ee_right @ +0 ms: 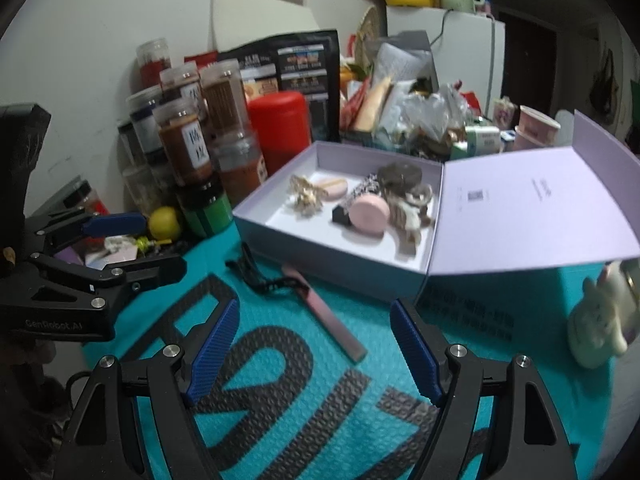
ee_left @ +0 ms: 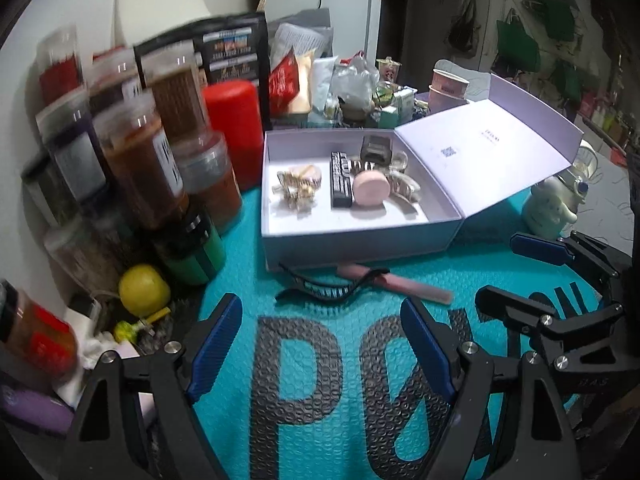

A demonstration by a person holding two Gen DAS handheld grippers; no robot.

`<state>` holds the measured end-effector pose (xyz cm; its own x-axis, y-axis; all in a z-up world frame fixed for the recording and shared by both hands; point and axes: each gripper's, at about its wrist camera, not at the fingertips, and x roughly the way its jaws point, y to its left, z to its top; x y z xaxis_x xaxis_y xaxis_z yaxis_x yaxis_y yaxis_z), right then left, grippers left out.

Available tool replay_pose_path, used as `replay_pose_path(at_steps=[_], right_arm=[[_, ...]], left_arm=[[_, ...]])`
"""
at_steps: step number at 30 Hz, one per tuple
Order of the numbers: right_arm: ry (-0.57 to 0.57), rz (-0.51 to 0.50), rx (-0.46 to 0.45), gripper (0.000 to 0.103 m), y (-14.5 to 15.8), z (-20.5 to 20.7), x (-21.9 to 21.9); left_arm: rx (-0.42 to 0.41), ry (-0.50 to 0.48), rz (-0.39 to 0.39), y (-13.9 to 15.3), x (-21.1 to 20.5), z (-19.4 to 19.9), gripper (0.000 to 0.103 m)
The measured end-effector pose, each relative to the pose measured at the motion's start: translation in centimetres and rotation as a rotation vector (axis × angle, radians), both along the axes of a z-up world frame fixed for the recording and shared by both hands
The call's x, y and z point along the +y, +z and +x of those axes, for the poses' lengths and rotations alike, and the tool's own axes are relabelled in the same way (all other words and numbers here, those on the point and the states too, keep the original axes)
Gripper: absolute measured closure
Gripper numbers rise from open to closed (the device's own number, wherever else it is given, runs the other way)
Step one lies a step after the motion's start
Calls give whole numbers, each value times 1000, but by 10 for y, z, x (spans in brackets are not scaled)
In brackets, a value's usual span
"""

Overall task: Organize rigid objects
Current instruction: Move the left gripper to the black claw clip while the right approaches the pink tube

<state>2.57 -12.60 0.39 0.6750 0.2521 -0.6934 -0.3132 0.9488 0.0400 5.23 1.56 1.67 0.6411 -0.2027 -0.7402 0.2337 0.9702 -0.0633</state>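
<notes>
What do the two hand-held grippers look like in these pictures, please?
Both match: the left hand-held gripper and the right hand-held gripper have black angular linkage frames with silver round bolt heads, and each finger carries a ribbed blue pad. The left one's body bears pale lettering reading GenRobot.AI. No cables, hands or sleeves show.

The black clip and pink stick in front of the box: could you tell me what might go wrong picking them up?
The black clip lies across the pink stick, so grabbing one may drag the other. Both lie flat on the bubbly teal mat, so the open left gripper could slip off them. The box stands close behind; overreaching may shove it.
</notes>
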Motion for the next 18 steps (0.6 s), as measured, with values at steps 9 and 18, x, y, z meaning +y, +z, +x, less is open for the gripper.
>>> replay_pose_path(at_steps=[9, 18], right_arm=[[22, -5, 62, 25, -33, -1, -2], [9, -41, 111, 25, -57, 17, -3]], left_arm=[[49, -14, -5, -35, -1, -6, 21], [60, -22, 33, -52, -7, 10, 21]])
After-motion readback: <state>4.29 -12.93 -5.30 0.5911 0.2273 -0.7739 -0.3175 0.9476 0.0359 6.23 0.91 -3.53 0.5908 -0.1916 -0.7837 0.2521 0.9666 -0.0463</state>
